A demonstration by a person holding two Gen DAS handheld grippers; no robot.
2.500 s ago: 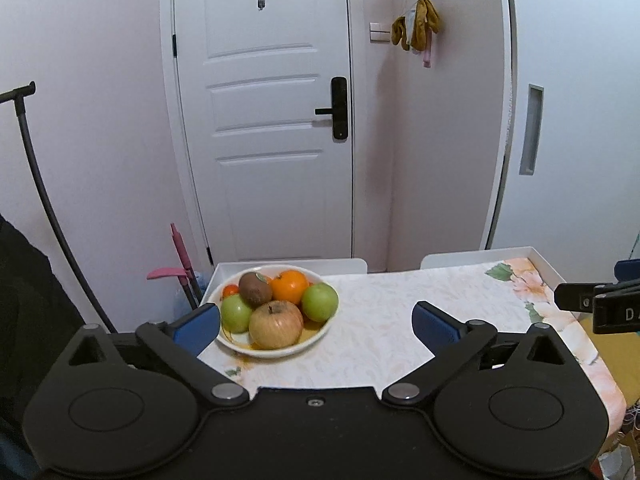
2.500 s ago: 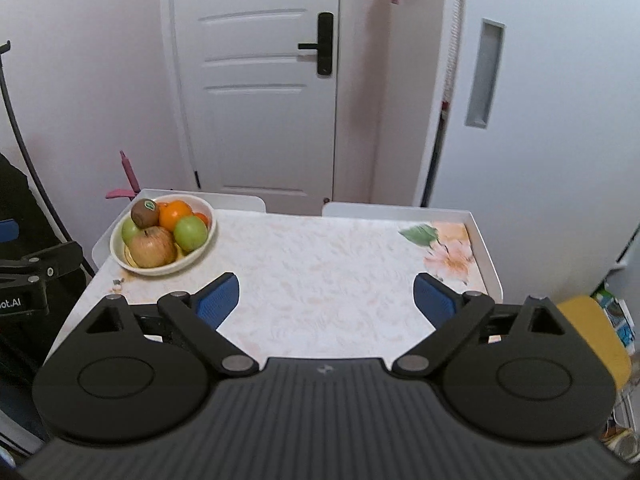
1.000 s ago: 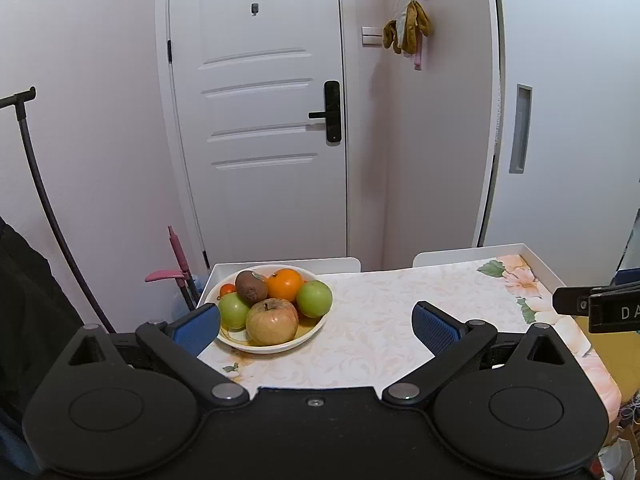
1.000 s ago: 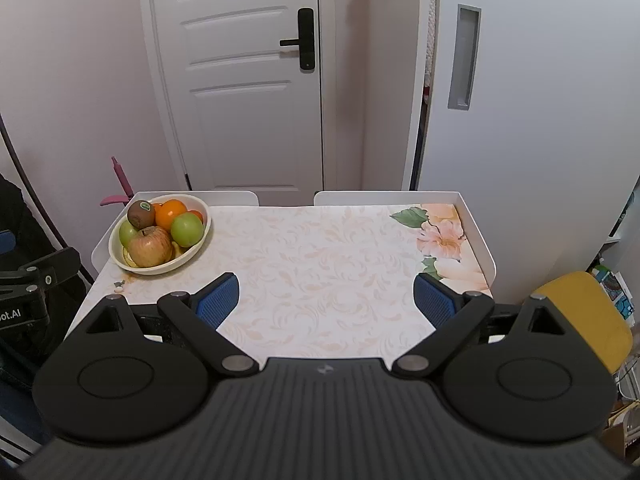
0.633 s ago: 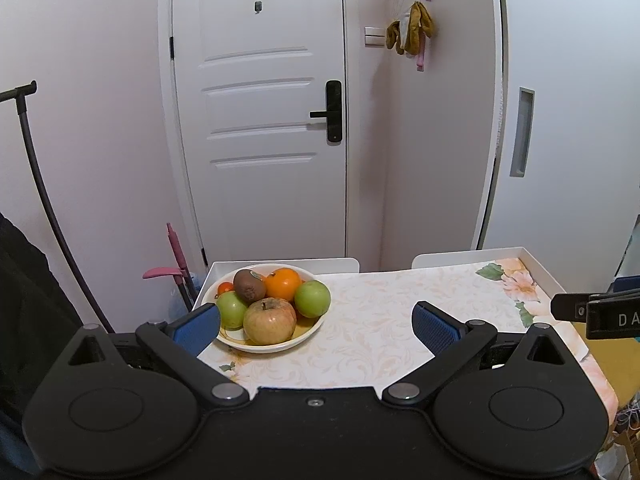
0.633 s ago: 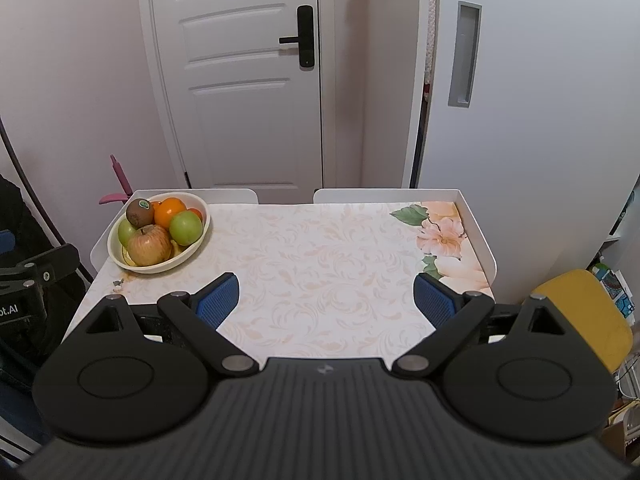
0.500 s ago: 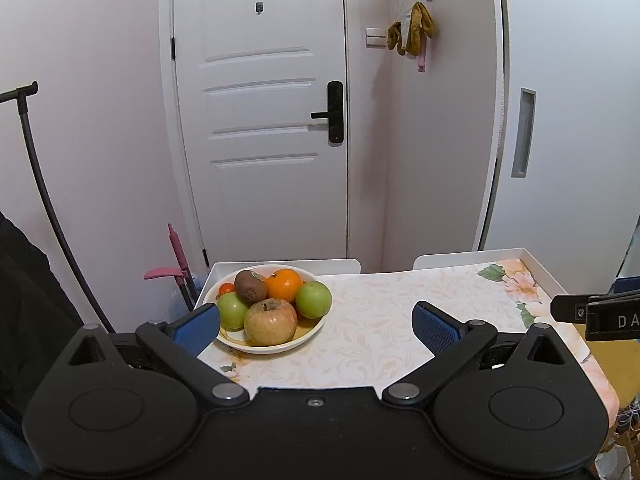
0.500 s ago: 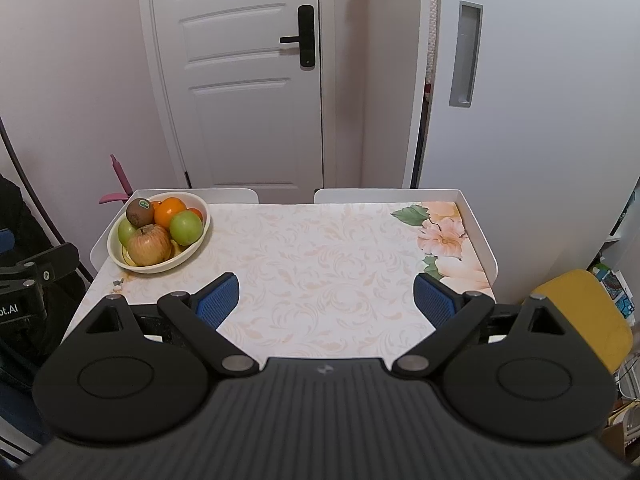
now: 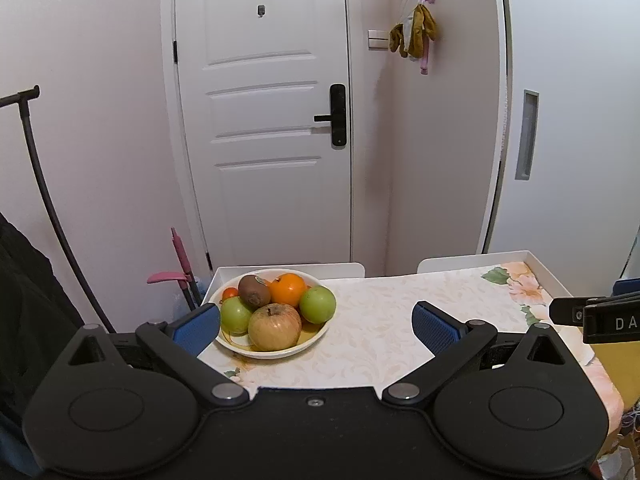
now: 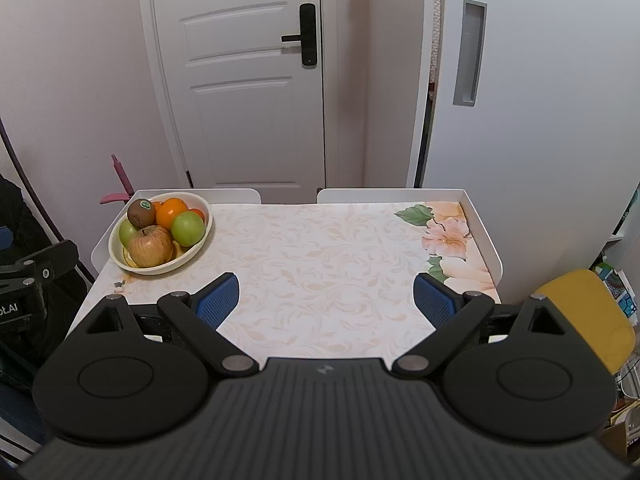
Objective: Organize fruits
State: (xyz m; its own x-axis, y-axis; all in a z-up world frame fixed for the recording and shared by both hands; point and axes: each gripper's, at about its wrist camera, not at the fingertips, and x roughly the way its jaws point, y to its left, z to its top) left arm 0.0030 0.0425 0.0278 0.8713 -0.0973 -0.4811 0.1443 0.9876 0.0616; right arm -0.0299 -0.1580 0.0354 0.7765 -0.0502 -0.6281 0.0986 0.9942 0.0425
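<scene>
While both black grippers hover at the near edge of the white table with floral cloth (image 10: 320, 264), we see a round cream ceramic bowl (image 10: 160, 267) at its far left corner. It holds a brown kiwi (image 10: 141, 207), an orange (image 10: 171, 207), two green apples (image 10: 188, 228) and a reddish-yellow apple (image 10: 151, 245). Our left gripper (image 9: 316, 323) spreads its blue-padded jaws wide, empty, just before the bowl. Our right gripper (image 10: 326, 295) is likewise wide apart and empty, over bare cloth.

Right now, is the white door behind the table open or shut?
Shut: the white door sits flush in its frame, and its black handle is level.
</scene>
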